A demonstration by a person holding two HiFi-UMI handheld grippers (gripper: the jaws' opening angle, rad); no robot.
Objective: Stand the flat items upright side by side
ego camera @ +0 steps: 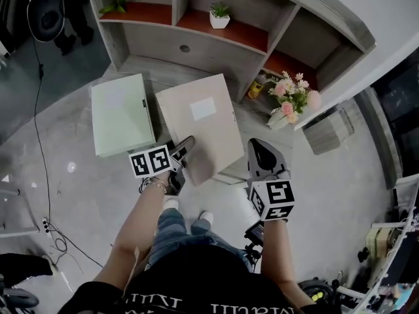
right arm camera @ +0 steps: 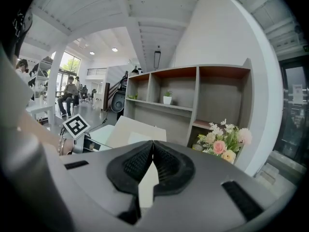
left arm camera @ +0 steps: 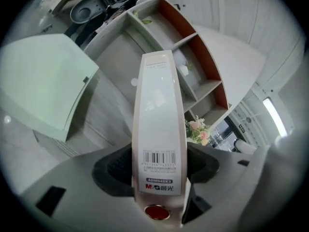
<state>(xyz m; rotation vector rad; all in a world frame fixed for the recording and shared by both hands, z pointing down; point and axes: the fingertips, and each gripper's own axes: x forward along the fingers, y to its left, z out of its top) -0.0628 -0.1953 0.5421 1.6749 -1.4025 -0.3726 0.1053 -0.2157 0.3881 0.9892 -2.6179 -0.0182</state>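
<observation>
Left gripper view: left tongs (left arm camera: 159, 166) clamped on beige file box (left arm camera: 157, 105), long axis running toward shelf (left arm camera: 193, 52); right tongs (right arm camera: 152, 151) clenched just beside

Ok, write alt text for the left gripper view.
The left gripper is clamped on the spine of a beige file box, seen edge-on with its barcode label facing the camera. A pale green file box lies at left, with a grey shelf unit and pink flowers behind.
</observation>
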